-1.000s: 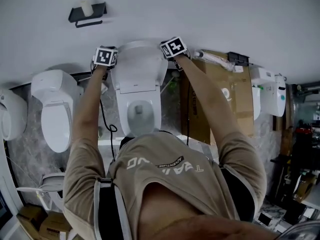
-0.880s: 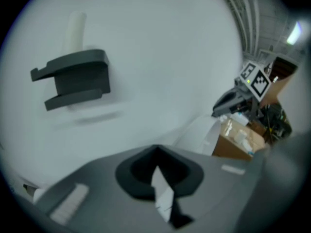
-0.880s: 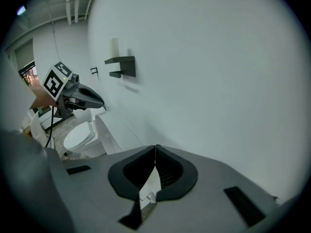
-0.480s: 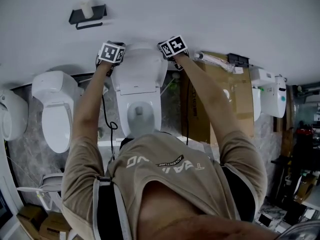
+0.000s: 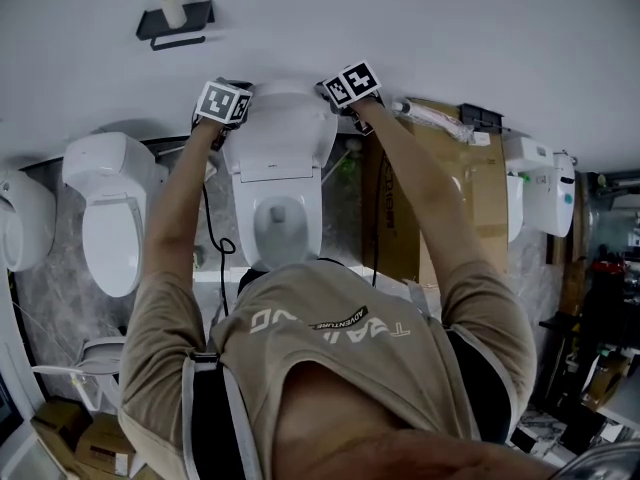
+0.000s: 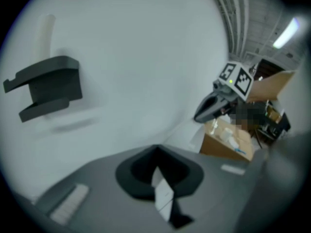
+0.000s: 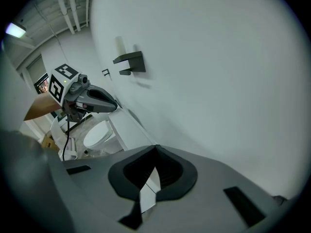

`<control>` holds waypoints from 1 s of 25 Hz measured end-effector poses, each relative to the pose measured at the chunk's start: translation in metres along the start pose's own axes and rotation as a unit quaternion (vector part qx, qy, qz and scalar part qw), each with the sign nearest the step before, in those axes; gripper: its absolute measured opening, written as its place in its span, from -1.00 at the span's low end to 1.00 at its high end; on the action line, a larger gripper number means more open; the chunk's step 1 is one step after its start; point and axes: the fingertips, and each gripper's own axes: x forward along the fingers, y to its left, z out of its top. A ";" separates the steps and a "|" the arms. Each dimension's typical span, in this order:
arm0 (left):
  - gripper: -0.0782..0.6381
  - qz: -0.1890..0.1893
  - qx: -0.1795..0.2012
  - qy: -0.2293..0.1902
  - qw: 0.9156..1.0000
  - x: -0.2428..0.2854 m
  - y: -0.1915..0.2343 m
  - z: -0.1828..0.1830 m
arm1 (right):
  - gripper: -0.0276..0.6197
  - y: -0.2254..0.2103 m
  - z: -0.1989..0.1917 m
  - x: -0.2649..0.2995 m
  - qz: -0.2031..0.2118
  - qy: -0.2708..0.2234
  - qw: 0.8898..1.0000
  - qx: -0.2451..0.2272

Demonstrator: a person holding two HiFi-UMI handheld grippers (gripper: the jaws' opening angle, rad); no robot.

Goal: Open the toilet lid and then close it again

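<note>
The white toilet lid (image 5: 283, 133) stands raised against the grey wall, above the open bowl (image 5: 279, 226). My left gripper (image 5: 222, 103) is at the lid's top left corner and my right gripper (image 5: 350, 86) at its top right corner. Each shows tapered jaws closed to a point in the other's view: the right gripper (image 6: 214, 108) in the left gripper view, the left gripper (image 7: 104, 101) in the right gripper view. The lid's edge (image 7: 130, 130) runs just below the left gripper's tip. Both are shut, with nothing seen between the jaws. Whether the tips touch the lid is unclear.
A black holder (image 5: 175, 20) is mounted on the wall up left. Another white toilet (image 5: 108, 208) stands to the left, a further one (image 5: 20, 233) at the far left. Cardboard boxes (image 5: 440, 188) and a white fixture (image 5: 545, 183) stand to the right.
Both grippers have moved slightly up and in toward the lid's top corners. The lid's top edge sits a little higher against the wall.
</note>
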 end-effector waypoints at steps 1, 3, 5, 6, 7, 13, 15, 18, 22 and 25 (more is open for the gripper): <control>-0.77 -0.001 0.007 0.001 1.000 -0.001 -0.003 0.000 | -0.88 0.001 -0.001 -0.001 0.006 0.003 1.000 0.001; -0.78 -0.002 0.017 -0.002 1.000 -0.004 -0.009 0.000 | -0.88 0.004 -0.004 -0.003 0.016 0.007 1.000 0.006; -0.78 -0.006 0.018 -0.009 1.000 -0.007 -0.016 0.001 | -0.88 0.007 -0.006 -0.006 0.020 0.005 1.000 0.009; -0.78 -0.009 0.017 -0.013 1.000 -0.009 -0.020 0.002 | -0.88 0.009 -0.007 -0.007 0.021 0.004 1.000 0.009; -0.78 -0.012 0.016 -0.017 1.000 -0.010 -0.024 0.002 | -0.88 0.011 -0.009 -0.008 0.021 0.003 1.000 0.007; -0.77 -0.011 0.040 -0.030 0.999 -0.017 -0.048 -0.003 | -0.88 0.028 -0.021 -0.015 0.022 0.005 1.000 -0.015; -0.77 -0.007 0.042 -0.035 0.998 -0.021 -0.053 -0.006 | -0.88 0.032 -0.024 -0.019 0.023 0.004 1.000 -0.018; -0.77 -0.011 0.035 -0.041 0.998 -0.028 -0.061 -0.011 | -0.88 0.040 -0.031 -0.024 0.025 0.004 1.000 -0.017; -0.77 -0.012 0.037 -0.047 0.998 -0.040 -0.074 -0.021 | -0.88 0.054 -0.042 -0.031 0.023 0.005 0.999 -0.027; -0.77 -0.015 0.034 -0.052 0.998 -0.046 -0.083 -0.027 | -0.88 0.062 -0.051 -0.036 0.025 0.001 0.999 -0.022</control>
